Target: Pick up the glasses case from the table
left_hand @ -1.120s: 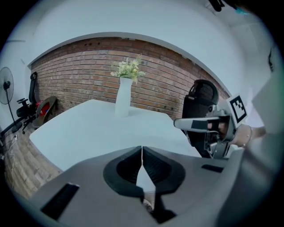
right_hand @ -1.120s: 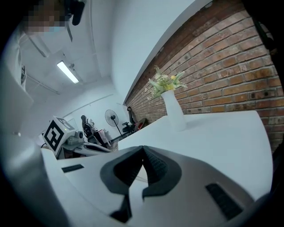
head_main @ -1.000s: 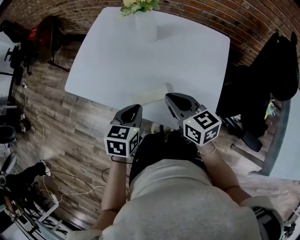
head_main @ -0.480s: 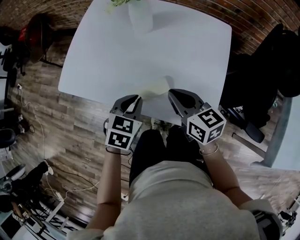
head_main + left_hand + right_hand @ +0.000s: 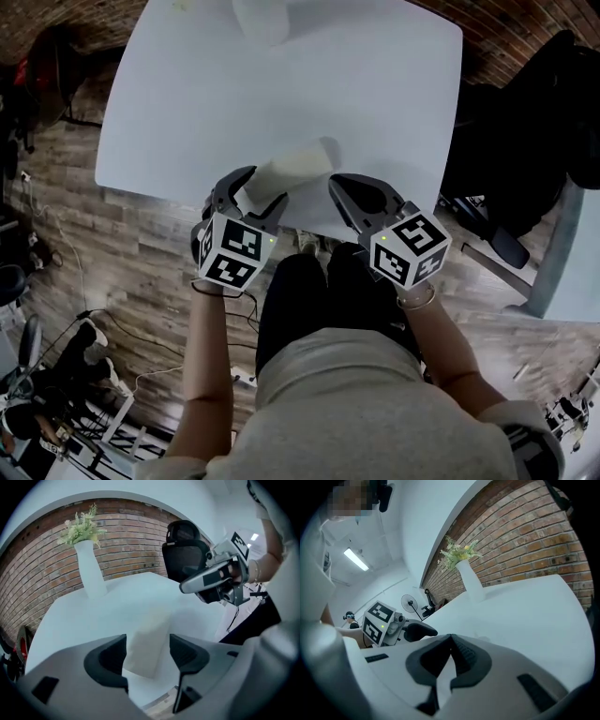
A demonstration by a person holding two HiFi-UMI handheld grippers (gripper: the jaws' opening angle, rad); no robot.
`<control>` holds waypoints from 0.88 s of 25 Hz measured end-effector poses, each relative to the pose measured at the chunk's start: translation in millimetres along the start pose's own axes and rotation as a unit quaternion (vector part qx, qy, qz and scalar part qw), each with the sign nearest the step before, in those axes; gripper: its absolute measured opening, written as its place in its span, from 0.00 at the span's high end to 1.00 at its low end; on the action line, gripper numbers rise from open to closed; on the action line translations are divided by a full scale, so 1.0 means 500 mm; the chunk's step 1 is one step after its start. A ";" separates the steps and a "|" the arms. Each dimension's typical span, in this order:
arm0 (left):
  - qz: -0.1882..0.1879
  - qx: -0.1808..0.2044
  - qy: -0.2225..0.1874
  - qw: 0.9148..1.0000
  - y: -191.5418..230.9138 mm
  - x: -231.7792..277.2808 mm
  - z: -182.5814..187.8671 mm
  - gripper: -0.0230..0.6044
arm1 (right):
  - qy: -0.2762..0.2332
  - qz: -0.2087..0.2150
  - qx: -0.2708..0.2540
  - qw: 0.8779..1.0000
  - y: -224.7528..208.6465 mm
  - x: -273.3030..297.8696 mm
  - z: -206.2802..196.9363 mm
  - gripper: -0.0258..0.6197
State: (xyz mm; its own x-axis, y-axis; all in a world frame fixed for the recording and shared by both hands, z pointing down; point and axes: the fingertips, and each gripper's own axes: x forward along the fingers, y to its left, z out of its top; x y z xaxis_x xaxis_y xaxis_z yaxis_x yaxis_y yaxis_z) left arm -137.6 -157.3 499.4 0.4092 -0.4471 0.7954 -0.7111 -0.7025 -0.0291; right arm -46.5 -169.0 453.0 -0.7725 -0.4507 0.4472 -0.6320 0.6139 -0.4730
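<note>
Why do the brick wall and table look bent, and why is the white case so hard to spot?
Left gripper view: the wide-angle lens bows the brick wall and blackens the corners. Head view: the pale glasses case barely contrasts with the white table; only a faint shadow outlines it.

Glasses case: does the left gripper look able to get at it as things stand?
Probably yes. The left gripper has just been opening its jaws; they stand apart astride the glasses case, not pressing it, and nothing on the table blocks them.
</note>
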 end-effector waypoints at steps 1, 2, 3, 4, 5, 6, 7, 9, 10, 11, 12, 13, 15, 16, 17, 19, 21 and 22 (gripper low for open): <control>-0.008 0.001 0.003 1.000 -0.002 0.004 -0.003 0.53 | 0.001 0.002 0.003 1.000 0.001 0.001 -0.005 0.96; -0.014 0.005 0.008 1.000 -0.005 0.009 -0.007 0.50 | 0.002 0.004 0.006 1.000 0.001 0.002 -0.009 0.96; -0.018 0.009 0.014 1.000 -0.006 0.015 -0.012 0.49 | 0.002 0.006 0.008 1.000 0.000 0.003 -0.014 0.96; -0.021 0.013 0.020 0.999 -0.005 0.022 -0.017 0.48 | 0.003 0.008 0.010 1.000 -0.001 0.005 -0.019 0.96; -0.022 0.016 0.025 0.999 -0.004 0.028 -0.022 0.48 | 0.005 0.009 0.011 1.000 -0.001 0.006 -0.024 0.96; -0.023 0.018 0.028 0.999 -0.001 0.033 -0.025 0.48 | 0.006 0.009 0.012 1.000 -0.002 0.008 -0.028 0.96; -0.026 0.019 0.029 0.999 0.002 0.037 -0.028 0.48 | 0.007 0.009 0.014 1.000 -0.002 0.010 -0.031 0.96; -0.035 0.020 0.028 0.999 0.004 0.046 -0.029 0.48 | 0.012 0.007 0.019 1.000 -0.006 0.012 -0.039 0.96; -0.040 0.022 0.028 0.999 0.004 0.050 -0.029 0.48 | 0.015 0.007 0.021 1.000 -0.007 0.013 -0.043 0.96; -0.045 0.024 0.029 0.998 0.005 0.053 -0.030 0.48 | 0.018 0.006 0.023 1.000 -0.008 0.014 -0.046 0.96; -0.048 0.028 0.032 0.998 0.006 0.056 -0.031 0.48 | 0.020 0.006 0.023 1.000 -0.009 0.015 -0.047 0.96; -0.051 0.034 0.036 0.997 0.008 0.059 -0.032 0.48 | 0.020 0.006 0.023 1.000 -0.010 0.017 -0.047 0.96; -0.056 0.046 0.044 0.996 0.012 0.065 -0.035 0.48 | 0.021 0.005 0.025 0.999 -0.011 0.021 -0.046 0.96; -0.057 0.049 0.046 0.996 0.014 0.068 -0.037 0.48 | 0.022 0.005 0.025 0.999 -0.012 0.024 -0.046 0.96; -0.058 0.051 0.048 0.996 0.016 0.070 -0.039 0.48 | 0.024 0.005 0.026 0.999 -0.013 0.026 -0.047 0.96; -0.058 0.049 0.045 0.996 0.018 0.071 -0.038 0.48 | 0.026 0.005 0.028 0.999 -0.016 0.030 -0.048 0.96; -0.055 0.048 0.035 0.997 0.016 0.072 -0.035 0.47 | 0.025 0.005 0.035 0.999 -0.021 0.029 -0.050 0.96; -0.054 0.050 0.030 0.997 0.013 0.071 -0.033 0.47 | 0.025 0.005 0.038 0.999 -0.022 0.028 -0.051 0.96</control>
State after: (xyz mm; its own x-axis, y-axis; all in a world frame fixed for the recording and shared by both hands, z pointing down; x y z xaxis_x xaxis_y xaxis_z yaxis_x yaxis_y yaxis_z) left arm -137.2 -168.8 537.7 0.4434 -0.3350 0.8314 -0.6026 -0.7980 -0.0002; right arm -48.6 -165.7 483.8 -0.7764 -0.4106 0.4781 -0.6280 0.5668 -0.5332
